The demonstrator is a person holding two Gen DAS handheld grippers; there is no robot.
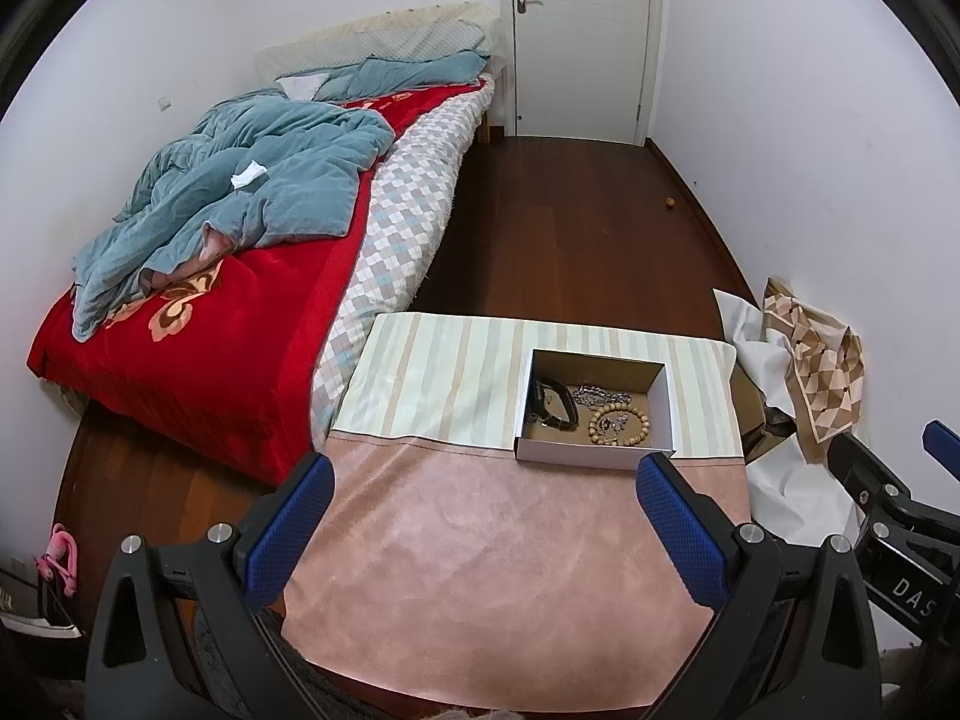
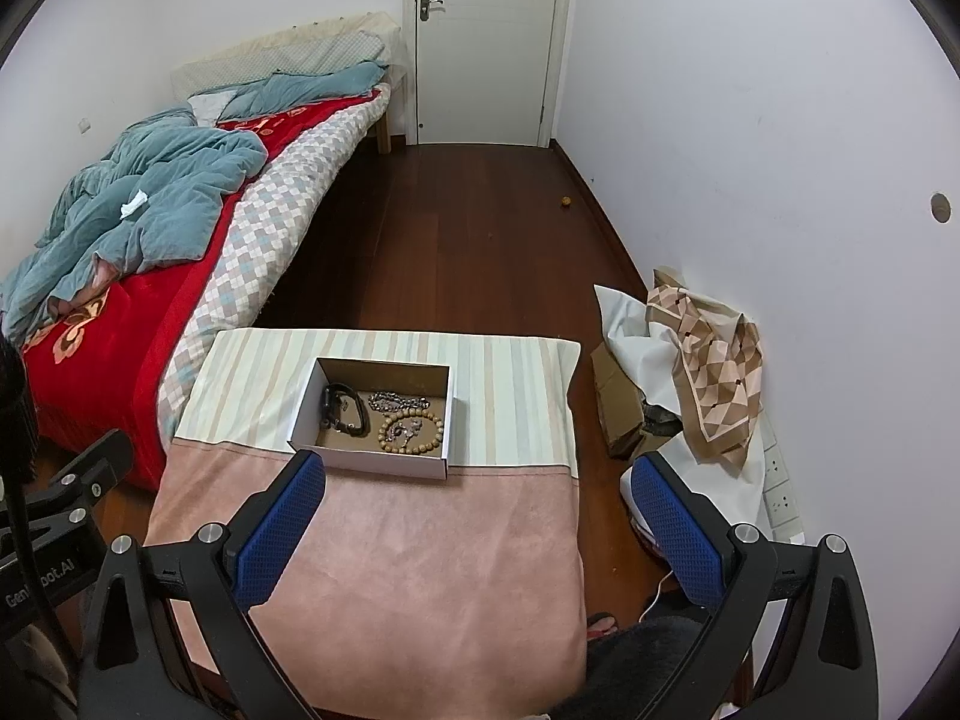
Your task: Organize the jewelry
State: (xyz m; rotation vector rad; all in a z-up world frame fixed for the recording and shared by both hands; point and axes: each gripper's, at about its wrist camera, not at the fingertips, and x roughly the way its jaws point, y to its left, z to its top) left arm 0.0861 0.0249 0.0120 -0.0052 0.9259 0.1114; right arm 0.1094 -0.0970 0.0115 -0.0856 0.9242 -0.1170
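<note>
The blue-padded fingers (image 1: 681, 531) of the left gripper (image 1: 483, 531) stand wide apart with nothing between them, hovering over the near, pink part of the cloth-covered counter (image 1: 480, 570). The fingers (image 2: 675, 531) of the right gripper (image 2: 477, 531) are likewise spread and hold nothing; one pad is over the pink cloth and the other hangs past the counter's right edge.

The landmark is an open white cardboard box (image 2: 375, 462) sitting on the striped far part of the counter. Both grippers are on the near side of the box, apart from it. Inside the box, on its brown floor, all the jewelry is gathered: a black strap bracelet (image 2: 347, 408) at the left, a silver chain (image 2: 399, 402) toward the far right, and a ring of wooden beads (image 2: 414, 432) at the near right, with a small silver piece lying inside the ring.

To the left of the box and beyond it stretches a bed (image 1: 384, 228) with a red blanket and a rumpled blue-grey quilt (image 1: 240, 192). To the right of the box, on the floor by the wall, lies a heap of patterned cloth (image 2: 708, 366). Far beyond the box is a closed white door (image 2: 486, 42).
</note>
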